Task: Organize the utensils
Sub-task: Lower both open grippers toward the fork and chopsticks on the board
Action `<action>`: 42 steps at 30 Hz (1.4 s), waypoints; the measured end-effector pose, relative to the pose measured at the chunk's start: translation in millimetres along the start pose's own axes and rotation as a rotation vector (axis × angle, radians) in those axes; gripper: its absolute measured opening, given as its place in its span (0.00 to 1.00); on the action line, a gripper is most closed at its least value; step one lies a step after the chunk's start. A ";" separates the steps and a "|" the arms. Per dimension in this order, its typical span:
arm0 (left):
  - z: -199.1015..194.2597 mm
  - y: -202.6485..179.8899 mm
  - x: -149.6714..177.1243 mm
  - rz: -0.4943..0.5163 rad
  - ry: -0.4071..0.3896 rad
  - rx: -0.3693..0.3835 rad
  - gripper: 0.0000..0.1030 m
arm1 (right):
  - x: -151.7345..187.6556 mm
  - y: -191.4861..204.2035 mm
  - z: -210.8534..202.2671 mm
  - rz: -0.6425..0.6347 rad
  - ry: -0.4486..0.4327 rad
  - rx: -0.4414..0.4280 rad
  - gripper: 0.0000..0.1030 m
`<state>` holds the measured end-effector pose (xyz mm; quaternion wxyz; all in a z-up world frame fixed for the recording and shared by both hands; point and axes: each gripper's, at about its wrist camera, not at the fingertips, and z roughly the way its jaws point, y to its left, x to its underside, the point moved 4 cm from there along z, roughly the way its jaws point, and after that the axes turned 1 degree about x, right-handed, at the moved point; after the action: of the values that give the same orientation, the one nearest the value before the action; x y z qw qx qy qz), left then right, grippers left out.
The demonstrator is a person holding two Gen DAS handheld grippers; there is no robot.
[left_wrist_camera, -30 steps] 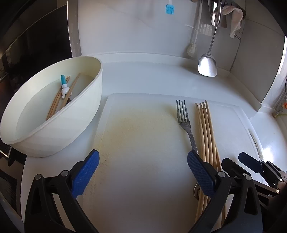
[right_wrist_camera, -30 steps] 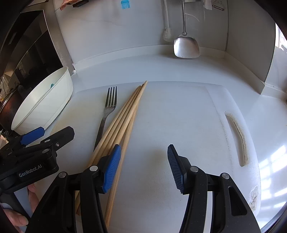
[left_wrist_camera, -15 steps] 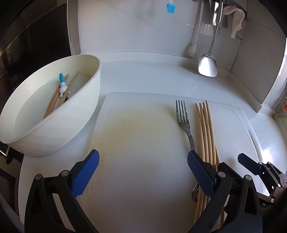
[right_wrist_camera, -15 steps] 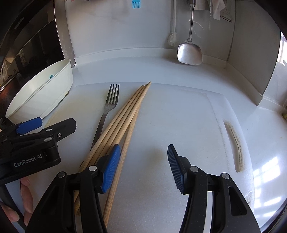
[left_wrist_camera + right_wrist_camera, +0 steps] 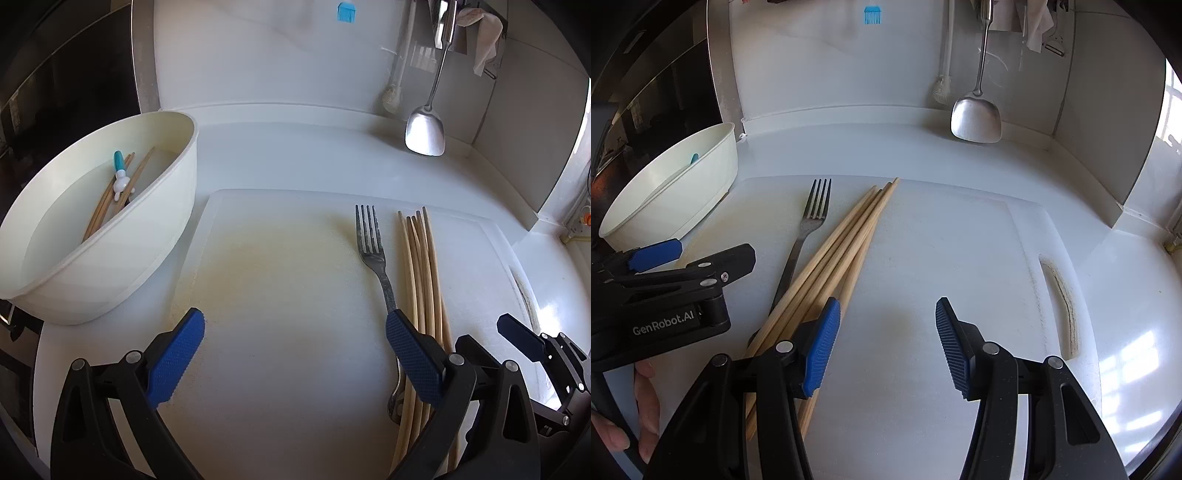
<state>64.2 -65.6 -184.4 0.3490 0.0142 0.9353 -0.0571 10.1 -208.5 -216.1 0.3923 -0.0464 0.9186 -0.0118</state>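
A: Far left of the white counter, a cream bowl sits tilted, with a couple of wooden chopsticks and a small utensil with a teal handle lying inside it.

B: And just beside it, the white cutting board, stained yellowish in the middle. The left claw hovers over the board's near edge, blue pads spread wide, nothing between them.

A: Moving right, a metal fork lies on the board, tines pointing to the back wall. Touching its right side, a bundle of loose wooden chopsticks, fanned slightly at the tips.

B: The right claw sits low over the board, jaws parted and empty. Its left pad is right at the bundle's near end; I can't tell whether it touches.

A: On the far right of the board, a slot handle with grime around it.

B: Behind, a steel spatula hangs against the wall.
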 end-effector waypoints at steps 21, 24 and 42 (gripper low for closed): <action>5.8 -6.7 2.2 0.006 0.013 0.023 0.94 | 1.0 -14.6 3.9 -0.056 0.025 0.123 0.50; 7.6 -10.2 2.1 0.012 0.016 0.028 0.94 | 0.7 -18.4 3.9 -0.063 0.021 0.131 0.50; 31.0 -25.7 -2.6 0.061 0.047 -0.005 0.95 | 0.6 -28.2 3.6 -0.015 0.026 0.098 0.50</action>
<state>84.6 -94.7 -203.6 0.3284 0.0431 0.9425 -0.0436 14.4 -236.6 -217.4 0.3822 -0.0340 0.9215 -0.0604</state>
